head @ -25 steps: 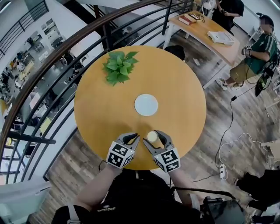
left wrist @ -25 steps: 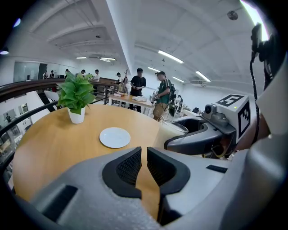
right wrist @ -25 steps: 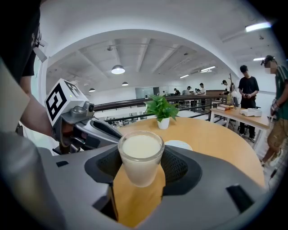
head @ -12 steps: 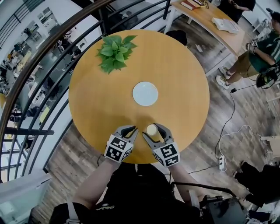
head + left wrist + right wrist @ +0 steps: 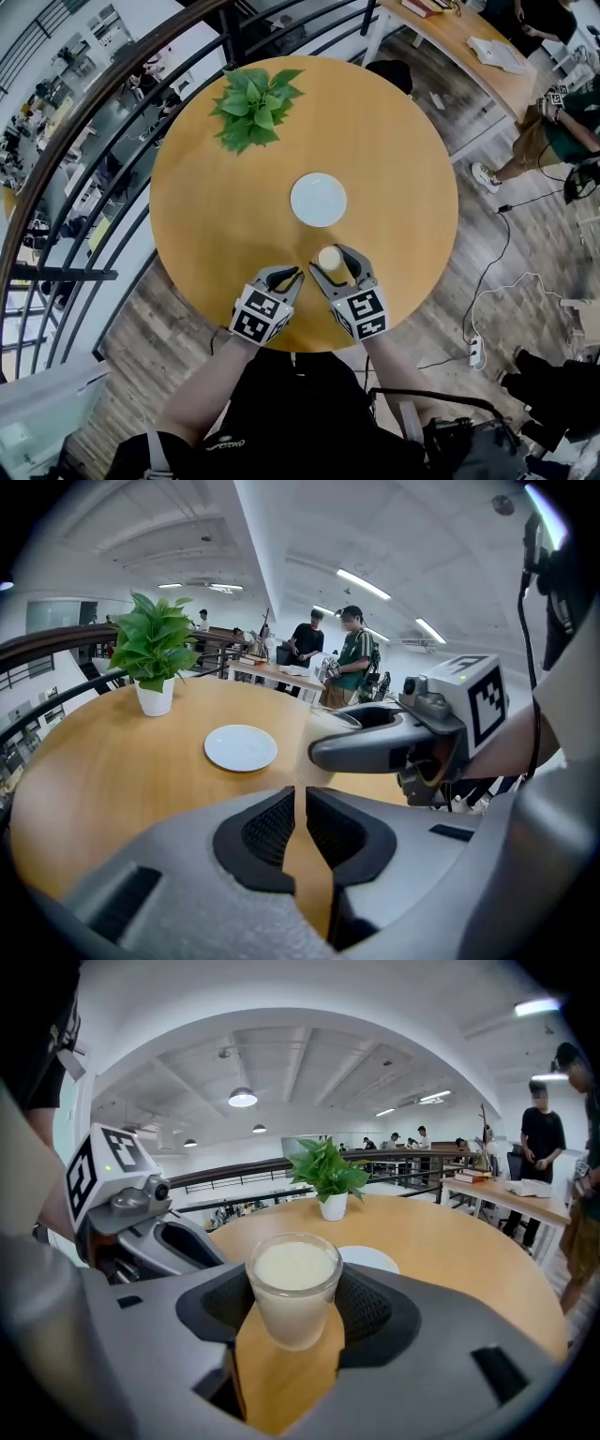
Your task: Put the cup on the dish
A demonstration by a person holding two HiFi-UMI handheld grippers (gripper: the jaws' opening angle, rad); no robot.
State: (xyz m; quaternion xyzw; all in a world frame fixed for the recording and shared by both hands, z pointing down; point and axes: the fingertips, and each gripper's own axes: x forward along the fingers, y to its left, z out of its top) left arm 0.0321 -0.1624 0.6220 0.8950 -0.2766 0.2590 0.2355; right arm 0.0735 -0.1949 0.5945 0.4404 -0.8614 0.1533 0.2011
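A glass cup [image 5: 294, 1283] of pale milky liquid stands upright between the pads of my right gripper [image 5: 294, 1309], which is shut on it. In the head view the cup [image 5: 329, 258] and right gripper [image 5: 330, 262] are near the table's front edge, just short of the white dish [image 5: 318, 199]. The dish [image 5: 370, 1260] lies empty right behind the cup. I cannot tell whether the cup's base touches the wood. My left gripper [image 5: 286, 276] rests beside it on the left, jaws shut on nothing [image 5: 301, 797].
A potted green plant [image 5: 251, 105] stands at the far left of the round wooden table [image 5: 394, 141]. A dark curved railing [image 5: 103, 122] runs past the table's left side. People stand by a long table [image 5: 469, 56] at the back right.
The head view has shifted, so the table sits higher and fuller in frame. The right gripper with the cup looks slightly closer to the dish. Left gripper stays alongside.
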